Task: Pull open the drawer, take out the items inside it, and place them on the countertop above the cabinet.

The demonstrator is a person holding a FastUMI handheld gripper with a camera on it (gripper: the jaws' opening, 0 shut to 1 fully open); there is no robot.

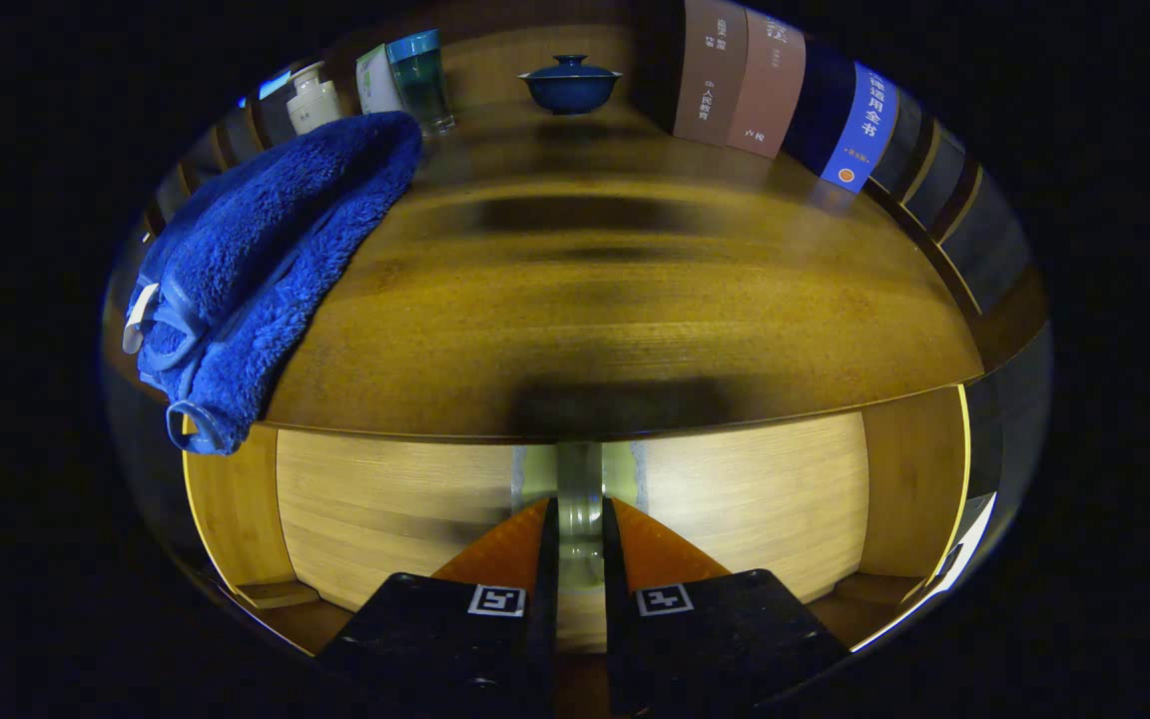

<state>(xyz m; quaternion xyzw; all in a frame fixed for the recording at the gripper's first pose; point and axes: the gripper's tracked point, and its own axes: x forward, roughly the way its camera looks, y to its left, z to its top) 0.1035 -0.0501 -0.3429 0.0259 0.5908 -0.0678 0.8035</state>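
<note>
The gripper (580,514) points at the drawer (395,509) front under the wooden countertop (635,320). Its 2 fingers are drawn close together, pinching the slim upright drawer handle (580,474) that stands in the narrow gap between them. The pale handle sits at the middle of the light wood front, just under the countertop's front edge. A dark shadow lies on the countertop edge right above the handle. Whether the drawer has come out at all cannot be told, and its inside is hidden.

On the countertop, 1 blue fluffy towel (256,260) lies at the left, draped so that its lower end hangs over the front edge and down beside the drawer front's left upper corner. Beyond the towel, at the back, stand 1 white bottle (313,100), 1 pale carton (375,82) and 1 blue-topped glass jar (422,80), close together in a row. Further right, well apart from them, sits 1 dark blue lidded bowl (570,85) near the back wall. At the back right, about 4 books (785,100) stand upright, spines outward, side by side. The middle of the countertop between the towel and the books is bare wood.
</note>
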